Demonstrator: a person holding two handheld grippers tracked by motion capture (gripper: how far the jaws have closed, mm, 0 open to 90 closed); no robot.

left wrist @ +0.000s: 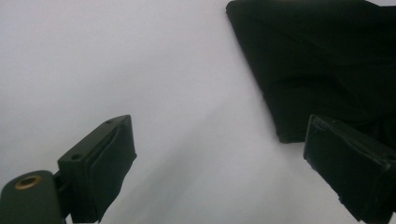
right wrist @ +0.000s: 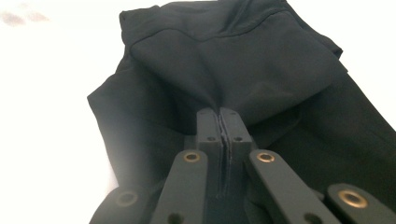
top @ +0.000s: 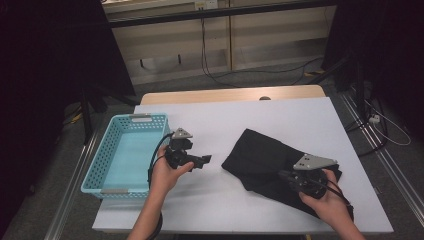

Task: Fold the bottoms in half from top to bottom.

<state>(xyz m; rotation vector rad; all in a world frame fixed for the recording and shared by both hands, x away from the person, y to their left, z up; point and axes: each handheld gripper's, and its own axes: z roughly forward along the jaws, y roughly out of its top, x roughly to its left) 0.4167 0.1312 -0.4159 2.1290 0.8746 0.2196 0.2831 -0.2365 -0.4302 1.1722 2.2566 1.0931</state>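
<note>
A black cloth (top: 265, 157) lies crumpled on the white table, right of centre. My right gripper (top: 295, 179) sits over its near right part, held by a hand. In the right gripper view the jaws are pressed together with a fold of the black cloth (right wrist: 243, 70) pinched between them at the right gripper's (right wrist: 219, 114) tips. My left gripper (top: 204, 161) is held just right of the blue basket, pointing toward the cloth. The left gripper view has my left gripper (left wrist: 219, 154) standing wide open over bare table, the black cloth (left wrist: 327, 60) ahead at upper right.
A light blue perforated basket (top: 102, 165) stands at the table's left edge. A wooden strip (top: 230, 94) runs along the table's far edge. Dark floor, cables and stands surround the white table (top: 210, 120).
</note>
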